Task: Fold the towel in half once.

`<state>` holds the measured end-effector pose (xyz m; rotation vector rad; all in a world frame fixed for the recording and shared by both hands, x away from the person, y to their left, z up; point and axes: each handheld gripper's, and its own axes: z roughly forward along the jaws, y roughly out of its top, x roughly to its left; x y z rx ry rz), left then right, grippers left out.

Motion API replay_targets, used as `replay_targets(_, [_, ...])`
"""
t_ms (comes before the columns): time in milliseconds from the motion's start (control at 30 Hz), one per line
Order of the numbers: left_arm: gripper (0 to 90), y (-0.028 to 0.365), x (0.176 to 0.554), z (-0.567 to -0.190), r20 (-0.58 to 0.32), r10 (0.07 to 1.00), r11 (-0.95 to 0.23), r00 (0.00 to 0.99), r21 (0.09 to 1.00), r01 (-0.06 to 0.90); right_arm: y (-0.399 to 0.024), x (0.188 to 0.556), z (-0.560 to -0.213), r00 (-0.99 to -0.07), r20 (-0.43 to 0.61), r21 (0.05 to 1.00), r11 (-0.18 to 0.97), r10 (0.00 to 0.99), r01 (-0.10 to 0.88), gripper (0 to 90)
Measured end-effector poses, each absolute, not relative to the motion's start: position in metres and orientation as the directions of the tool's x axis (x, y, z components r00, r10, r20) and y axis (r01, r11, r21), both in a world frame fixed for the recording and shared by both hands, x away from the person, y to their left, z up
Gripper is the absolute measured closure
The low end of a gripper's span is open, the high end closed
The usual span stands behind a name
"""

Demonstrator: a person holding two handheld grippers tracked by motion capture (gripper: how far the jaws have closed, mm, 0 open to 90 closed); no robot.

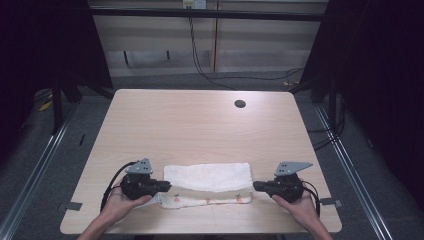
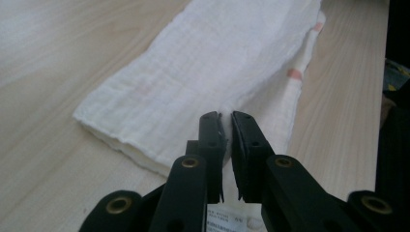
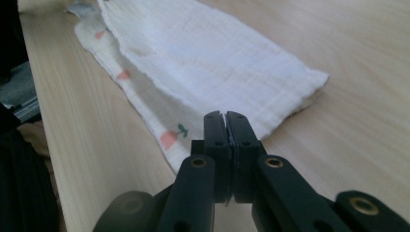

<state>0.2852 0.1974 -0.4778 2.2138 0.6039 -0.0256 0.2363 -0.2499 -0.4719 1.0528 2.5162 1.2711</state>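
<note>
A white cloth [image 1: 207,176] with small cherry prints lies folded lengthwise near the table's front edge, its printed lower layer showing along the near side. My left gripper [image 1: 167,186] is at the cloth's left end. In the left gripper view its jaws [image 2: 227,118] stand a narrow gap apart, with the cloth [image 2: 203,72] edge at their tips. At the cloth's right end is my right gripper [image 1: 256,186]. Its jaws [image 3: 225,116] are pressed together on the near corner of the cloth [image 3: 203,53].
The light wooden table [image 1: 200,120] has a dark round hole [image 1: 240,104] at the back right. Metal rails run along the floor on both sides. Cables hang by the back wall. A hand holds each gripper from the table's near edge.
</note>
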Motion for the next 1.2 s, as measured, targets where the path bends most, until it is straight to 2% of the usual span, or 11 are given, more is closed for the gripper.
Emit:
replay_targets(100, [81.8,0.197,0.283,-0.482,-0.218,0.405,-0.565,0.888,0.704,0.43,-0.249,0.235,-0.48,-0.75,0.168,0.718,0.442,0.64,0.538,86.9])
replay_targets(233, [81.1,0.201,0.282,-0.479,-0.237,0.39,-0.546,0.89,0.719,0.431,-0.251,0.234,-0.483,-0.749,0.181,0.71,0.442,0.638,0.548,82.5])
replay_targets(333, [80.9,0.203,0.282,-0.477,-0.235,0.39,-0.541,0.89,0.724,0.428,-0.251,0.232,-0.482,-0.748,0.187,0.709,0.44,0.636,0.551,77.3])
replay_targets(533, [74.5,0.201,0.288,-0.481,-0.232,0.409,-0.533,0.883,0.724,0.438,-0.249,0.232,-0.475,-0.741,0.18,0.735,0.412,0.647,0.539,66.9])
replay_targets(633, [68.2,0.202,0.293,-0.484,-0.236,0.444,-0.525,0.865,0.714,0.464,-0.248,0.23,-0.47,-0.745,0.184,0.746,0.402,0.642,0.531,65.2])
replay_targets(800, [65.2,0.205,0.298,-0.487,-0.245,0.462,-0.513,0.852,0.71,0.483,-0.249,0.233,-0.466,-0.734,0.188,0.763,0.373,0.652,0.527,64.3])
replay_targets(900, [62.9,0.203,0.3,-0.489,-0.231,0.47,-0.528,0.852,0.699,0.482,-0.241,0.24,-0.47,-0.734,0.178,0.749,0.394,0.655,0.533,62.2])
replay_targets(1033, [54.8,0.2,0.3,-0.494,-0.208,0.485,-0.551,0.849,0.681,0.482,-0.223,0.252,-0.476,-0.756,0.178,0.724,0.437,0.629,0.534,57.7])
replay_targets(1200, [57.1,0.198,0.297,-0.496,-0.192,0.479,-0.563,0.857,0.681,0.468,-0.206,0.264,-0.486,-0.768,0.153,0.696,0.484,0.622,0.531,56.1])
